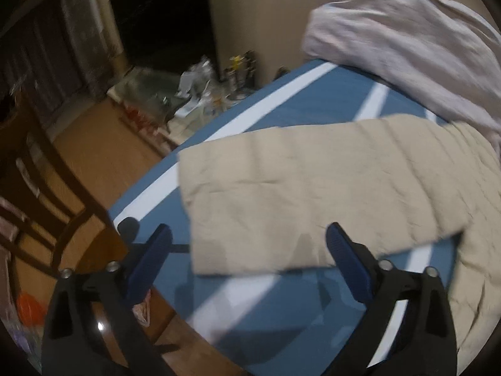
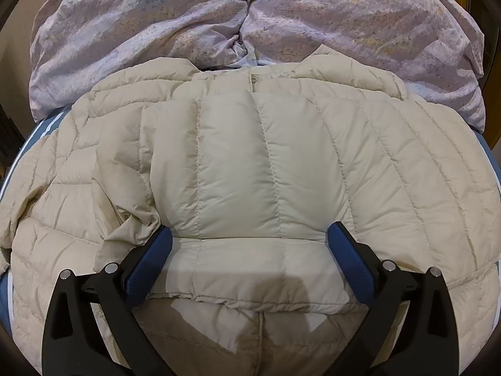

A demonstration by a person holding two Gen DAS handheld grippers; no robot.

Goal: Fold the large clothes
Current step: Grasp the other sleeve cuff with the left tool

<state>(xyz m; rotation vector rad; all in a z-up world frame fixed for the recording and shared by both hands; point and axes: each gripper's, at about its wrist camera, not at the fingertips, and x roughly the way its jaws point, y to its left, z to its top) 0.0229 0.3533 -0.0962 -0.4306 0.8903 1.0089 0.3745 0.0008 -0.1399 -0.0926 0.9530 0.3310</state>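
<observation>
A bedroom in a home
A bed [image 1: 291, 100] with a blue, white-striped sheet and a rumpled lilac duvet [image 2: 219, 15]; wooden floor [image 1: 103, 153], a wooden chair [image 1: 47, 188], clutter along the wall

The left wrist camera is looking steeply down from above the bed's left edge, taking in a flat part of the beige quilted jacket [image 1: 313, 188], the blue striped sheet [image 1: 281, 300] and the wooden floor [image 1: 103, 156] beyond. The right wrist camera is hovering close over the jacket [image 2: 269, 169], facing the far lilac duvet [image 2: 188, 15]. Both are sharing jacket, sheet and duvet.
</observation>
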